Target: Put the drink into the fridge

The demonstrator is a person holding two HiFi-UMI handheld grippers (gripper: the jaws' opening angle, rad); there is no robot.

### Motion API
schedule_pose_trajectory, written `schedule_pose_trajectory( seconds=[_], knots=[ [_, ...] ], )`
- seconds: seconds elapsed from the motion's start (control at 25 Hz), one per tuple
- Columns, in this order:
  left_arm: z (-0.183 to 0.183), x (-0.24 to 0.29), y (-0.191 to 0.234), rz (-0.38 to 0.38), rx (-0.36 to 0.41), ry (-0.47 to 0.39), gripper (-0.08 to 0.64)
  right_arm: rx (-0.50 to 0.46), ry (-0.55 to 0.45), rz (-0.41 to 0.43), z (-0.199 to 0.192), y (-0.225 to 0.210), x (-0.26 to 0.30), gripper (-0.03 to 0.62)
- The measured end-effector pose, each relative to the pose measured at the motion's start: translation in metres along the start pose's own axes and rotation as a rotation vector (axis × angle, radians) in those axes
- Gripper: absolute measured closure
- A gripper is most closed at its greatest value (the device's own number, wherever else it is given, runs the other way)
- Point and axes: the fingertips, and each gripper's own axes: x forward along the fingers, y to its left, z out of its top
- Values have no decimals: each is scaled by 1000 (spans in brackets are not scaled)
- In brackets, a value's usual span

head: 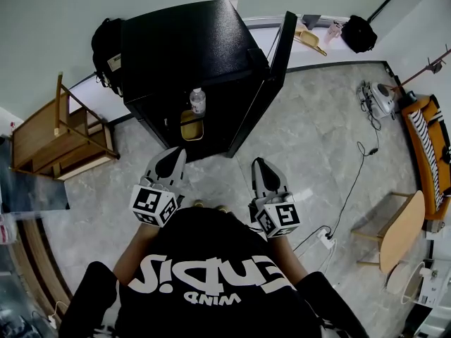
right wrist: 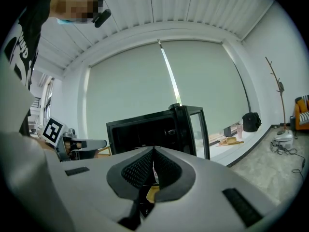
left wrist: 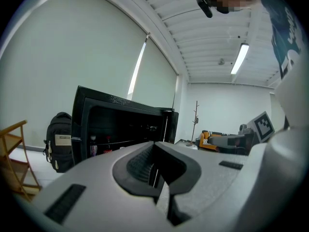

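**Left gripper (head: 172, 163) and right gripper (head: 261, 170) closed, bottle (head: 198, 101) in fridge (head: 176, 48)**

Head view: both grippers sit side by side before the black fridge, its door (head: 271, 69) open; the bottle stands upright inside.
Left gripper view: jaws together, nothing between.
Right gripper view: jaws together, empty, facing the fridge.

I hold the left gripper (head: 173, 162) and the right gripper (head: 261, 169) side by side, both empty, pointing at the open fridge (head: 183, 48). Beyond the left fingers a drink bottle (head: 198, 101) stands inside it, with a yellow tub (head: 191, 126) below. The door (head: 271, 76) hangs open beyond the right fingers.
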Motion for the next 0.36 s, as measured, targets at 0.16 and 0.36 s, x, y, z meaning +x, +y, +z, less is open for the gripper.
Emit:
schedule_pose_trajectory(
  seconds=[0.16, 0.36],
  knots=[
    [1, 0, 0, 4, -5, -2, 552, -5, 0, 5, 2, 3, 2, 569],
    [0, -1, 0, 6, -12, 2, 552, -4, 8, 10, 3, 6, 2, 569]
  ],
)
